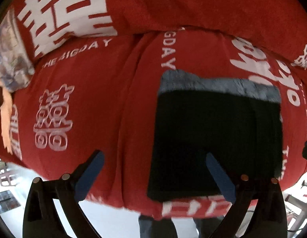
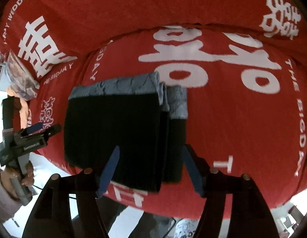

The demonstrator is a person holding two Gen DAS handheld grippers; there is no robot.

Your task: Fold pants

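Your left fingers [image 1: 155, 175] gape wide, holding nothing; your right fingers [image 2: 151, 170] stand apart, empty. Folded pants [image 2: 113, 136] lie on the red cover [image 2: 232, 129].

Red bedspread [image 2: 242, 119] printed with white characters and English words, matching red pillow [image 1: 173, 6] behind, pale floor [image 1: 106, 218] below
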